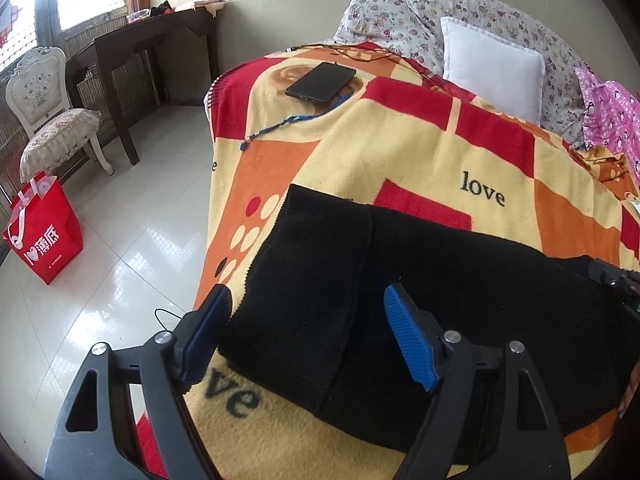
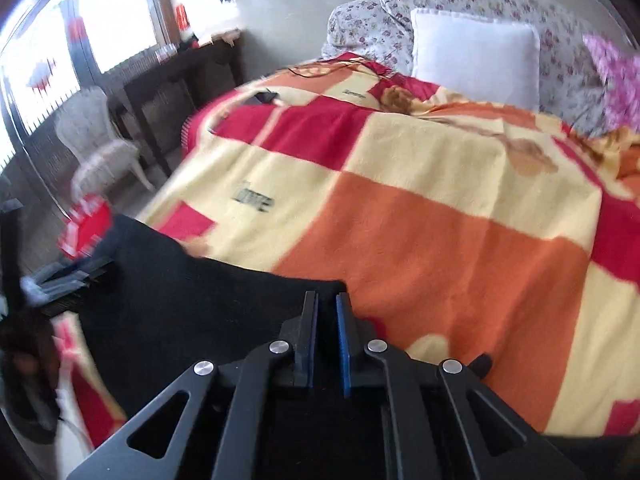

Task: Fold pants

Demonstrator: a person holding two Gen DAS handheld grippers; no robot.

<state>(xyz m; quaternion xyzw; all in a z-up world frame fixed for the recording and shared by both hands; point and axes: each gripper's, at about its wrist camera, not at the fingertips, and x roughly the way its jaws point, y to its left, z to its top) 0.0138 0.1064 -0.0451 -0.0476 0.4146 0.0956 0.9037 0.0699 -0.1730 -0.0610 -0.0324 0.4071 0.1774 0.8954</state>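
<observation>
Black pants (image 1: 460,280) lie folded across the near part of a bed covered by a yellow, red and orange blanket (image 1: 400,152). My left gripper (image 1: 308,296) hovers open over the pants' left end, one blue pad (image 1: 408,336) above the cloth and the other (image 1: 204,332) past its left edge. In the right wrist view the pants (image 2: 180,300) fill the lower left. My right gripper (image 2: 327,304) is at their right corner, pads nearly together with dark cloth between them. The right gripper's body (image 1: 620,280) shows at the left wrist view's right edge.
A black phone (image 1: 320,82) with a blue lanyard (image 1: 280,124) lies on the far left of the blanket. A white pillow (image 1: 492,64) and floral bedding (image 1: 400,20) sit at the head. A red bag (image 1: 44,228), a white chair (image 1: 44,108) and a dark desk (image 1: 152,52) are on the floor at left.
</observation>
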